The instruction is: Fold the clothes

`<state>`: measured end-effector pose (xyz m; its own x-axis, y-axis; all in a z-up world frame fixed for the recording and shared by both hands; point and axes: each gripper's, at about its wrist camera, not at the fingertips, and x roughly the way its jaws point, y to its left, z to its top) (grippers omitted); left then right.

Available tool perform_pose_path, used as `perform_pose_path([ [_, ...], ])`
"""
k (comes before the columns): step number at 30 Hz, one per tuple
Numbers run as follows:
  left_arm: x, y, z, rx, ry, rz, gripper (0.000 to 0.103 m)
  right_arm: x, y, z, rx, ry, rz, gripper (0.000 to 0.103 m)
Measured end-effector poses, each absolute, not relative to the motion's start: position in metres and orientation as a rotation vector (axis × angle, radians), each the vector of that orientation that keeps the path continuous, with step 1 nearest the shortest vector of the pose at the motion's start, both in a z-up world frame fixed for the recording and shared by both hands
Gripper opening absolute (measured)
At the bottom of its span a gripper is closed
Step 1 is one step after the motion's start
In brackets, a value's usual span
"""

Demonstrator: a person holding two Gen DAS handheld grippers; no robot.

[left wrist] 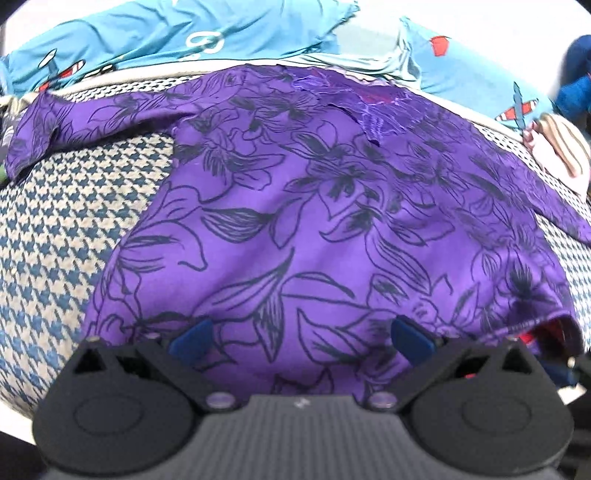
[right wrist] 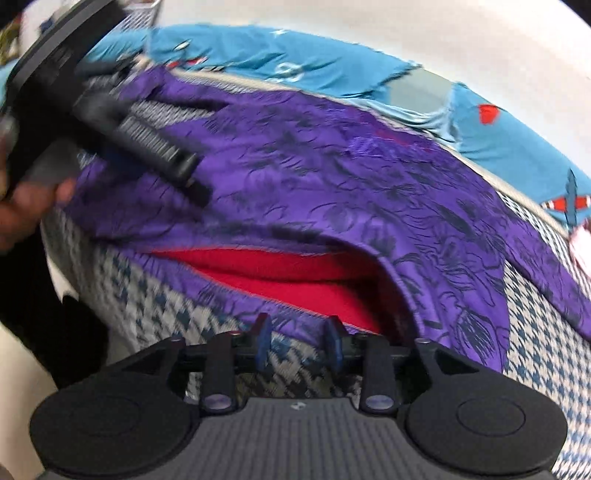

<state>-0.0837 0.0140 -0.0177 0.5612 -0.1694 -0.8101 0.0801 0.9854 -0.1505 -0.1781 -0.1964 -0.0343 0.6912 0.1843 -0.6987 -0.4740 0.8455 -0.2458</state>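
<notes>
A purple garment (left wrist: 314, 206) with dark flower outlines lies spread on a blue-and-cream houndstooth cover (left wrist: 74, 229). One sleeve (left wrist: 55, 122) reaches out to the left. My left gripper (left wrist: 301, 339) hovers over the near part of the garment, its blue pads wide apart with nothing pinched. In the right wrist view the purple garment (right wrist: 351, 177) gapes at its near hem, and a red layer (right wrist: 280, 269) shows inside. My right gripper (right wrist: 298, 343) sits just short of that hem, over the houndstooth cover (right wrist: 288, 365), partly open with nothing between the pads. A hand holds the left gripper (right wrist: 192, 177) at the upper left.
A light blue printed garment (left wrist: 184, 33) lies crumpled along the far edge, and it also shows in the right wrist view (right wrist: 295, 66). A striped pale item (left wrist: 561, 147) and something dark blue (left wrist: 578, 70) sit at the far right. White wall lies beyond.
</notes>
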Motion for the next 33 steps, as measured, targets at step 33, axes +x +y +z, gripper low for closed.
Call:
perform_pose_path([
  [33, -0.086, 0.027, -0.011, -0.128, 0.925, -0.103, 0.103, -0.184, -0.167, -0.039, -0.631, 0.627, 0.564, 0.006],
])
